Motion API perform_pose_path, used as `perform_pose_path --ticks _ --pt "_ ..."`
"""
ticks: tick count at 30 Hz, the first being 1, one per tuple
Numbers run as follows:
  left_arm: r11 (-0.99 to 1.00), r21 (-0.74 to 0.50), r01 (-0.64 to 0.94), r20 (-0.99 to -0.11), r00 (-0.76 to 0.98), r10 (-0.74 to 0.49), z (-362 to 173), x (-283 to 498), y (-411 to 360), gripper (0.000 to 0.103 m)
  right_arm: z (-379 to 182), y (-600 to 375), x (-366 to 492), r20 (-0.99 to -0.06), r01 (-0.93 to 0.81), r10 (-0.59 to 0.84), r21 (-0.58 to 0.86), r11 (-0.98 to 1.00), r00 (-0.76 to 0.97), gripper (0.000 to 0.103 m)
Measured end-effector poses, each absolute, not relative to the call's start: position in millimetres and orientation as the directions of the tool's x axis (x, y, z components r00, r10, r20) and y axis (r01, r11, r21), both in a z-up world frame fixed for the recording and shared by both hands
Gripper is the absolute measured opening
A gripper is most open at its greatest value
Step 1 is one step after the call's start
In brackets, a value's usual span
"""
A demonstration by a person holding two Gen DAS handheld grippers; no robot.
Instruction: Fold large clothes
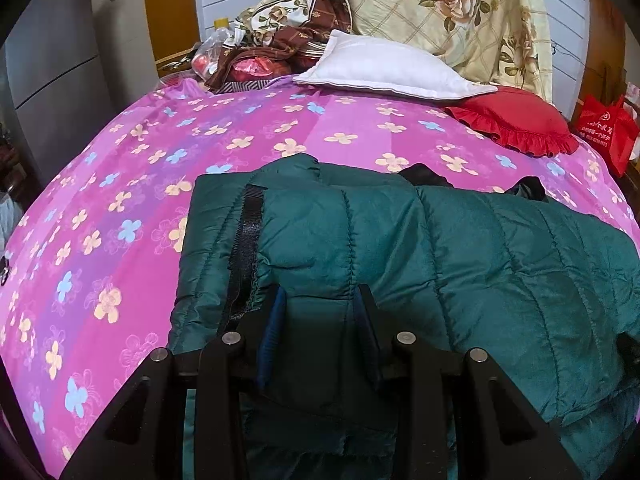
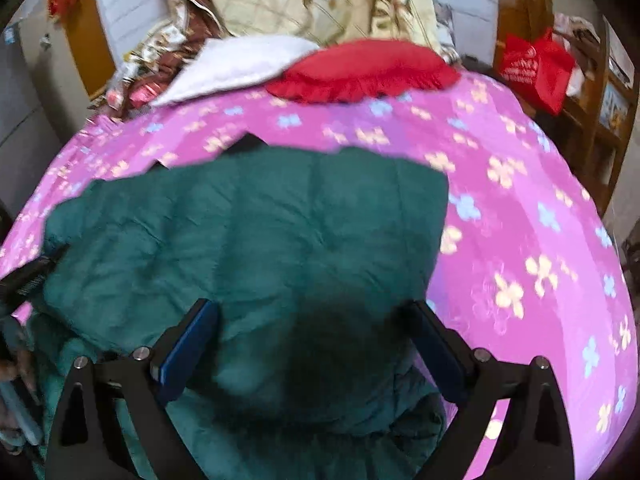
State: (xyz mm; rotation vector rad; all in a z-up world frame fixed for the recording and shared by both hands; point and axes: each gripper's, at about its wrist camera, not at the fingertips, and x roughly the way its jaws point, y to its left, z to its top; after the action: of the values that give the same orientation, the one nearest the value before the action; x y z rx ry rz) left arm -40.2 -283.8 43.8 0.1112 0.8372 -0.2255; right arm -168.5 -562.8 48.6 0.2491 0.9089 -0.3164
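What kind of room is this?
Most likely a bedroom in a home: a bed with a pink floral sheet, a white pillow and a red pillow at its head.

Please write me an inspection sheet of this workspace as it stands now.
Surface: bed under a pink flowered sheet.
Job's things: green quilted jacket lying partly folded on the sheet.
Clutter: white pillow, red pillow, heaped floral bedding at the far end.
Grippers: left gripper shut on a fold of the jacket; right gripper open above the jacket, gripping nothing.
Cables: nothing seen.
Surroundings: red bag beside the bed, grey fridge, wooden shelf.
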Motion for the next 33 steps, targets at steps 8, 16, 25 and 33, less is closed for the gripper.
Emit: perform_pose_path --ticks 8,16,25,33 --pt "0.970 0.010 0.244 -0.746 0.648 -0.156 43 -41 -286 0.027 31 -569 -165 -0.810 0.399 -0.156 0.103 0.911 0.566 0.100" --pt "0.970 0.007 0.243 -0.744 0.649 -0.158 42 -40 -286 0.028 82 -555 -186 -0.728 0.412 -0.230 0.078 0.908 0.645 0.100" --pt "0.970 0.014 0.243 -0.736 0.659 -0.155 42 -40 -287 0.028 60 -531 -143 -0.779 0.327 -0.187 0.024 0.945 0.598 0.100" --pt "0.969 0.011 0.246 -0.713 0.682 -0.165 39 -44 -286 0.029 36 -528 -134 -0.782 0.339 -0.225 -0.019 0.941 0.582 0.103"
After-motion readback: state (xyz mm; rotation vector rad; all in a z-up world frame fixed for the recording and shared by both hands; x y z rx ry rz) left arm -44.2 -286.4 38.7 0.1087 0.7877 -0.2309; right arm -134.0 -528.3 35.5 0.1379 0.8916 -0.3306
